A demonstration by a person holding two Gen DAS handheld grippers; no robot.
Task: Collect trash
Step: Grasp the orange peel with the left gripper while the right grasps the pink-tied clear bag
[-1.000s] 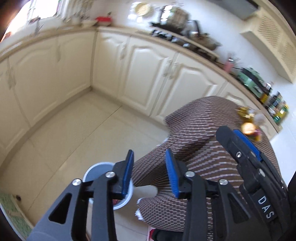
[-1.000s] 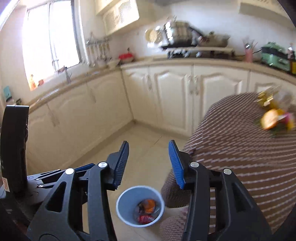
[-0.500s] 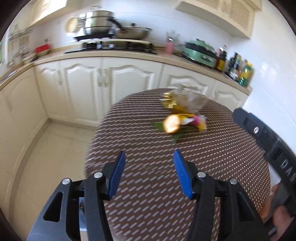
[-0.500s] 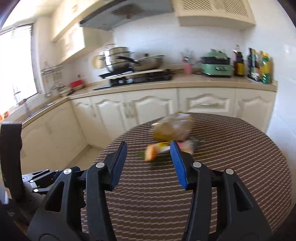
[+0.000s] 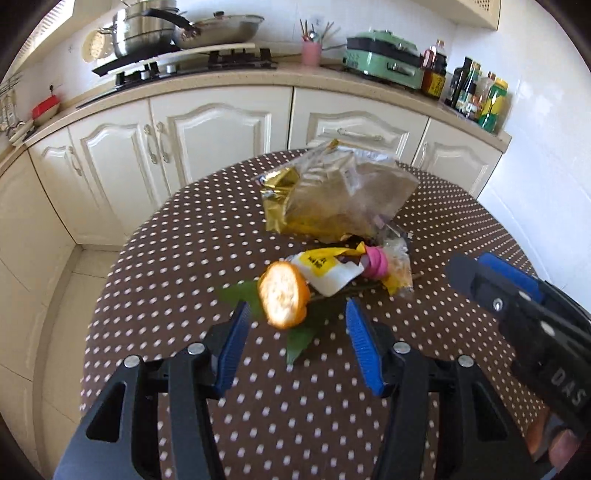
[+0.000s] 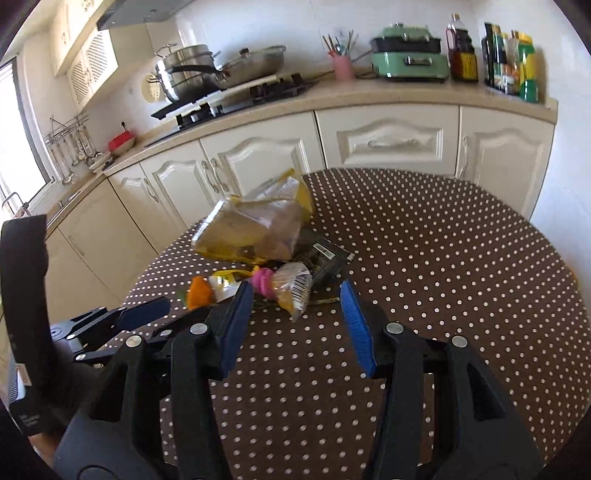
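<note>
A trash pile lies on a round brown polka-dot table [image 5: 177,280]. It holds an orange peel [image 5: 282,300] on green leaves, a white and yellow wrapper [image 5: 325,269], a pink piece [image 5: 375,263], and a large gold and clear bag [image 5: 332,195]. My left gripper [image 5: 295,343] is open and empty just in front of the orange peel. My right gripper [image 6: 297,325] is open and empty just in front of a clear barcoded wrapper [image 6: 293,290]. The orange peel [image 6: 199,291] and the gold bag [image 6: 255,229] show in the right wrist view too. The left gripper [image 6: 147,314] appears at the left there.
Cream kitchen cabinets [image 5: 207,140] curve behind the table. The counter carries a stove with pots [image 5: 177,33], a green appliance [image 5: 384,59] and bottles [image 5: 476,96]. Tiled floor [image 5: 62,314] lies left of the table. The right gripper's body [image 5: 524,314] is at my right.
Both grippers have swung up from the floor bin to the table and moved closer to the trash pile. Both stay open and empty.
</note>
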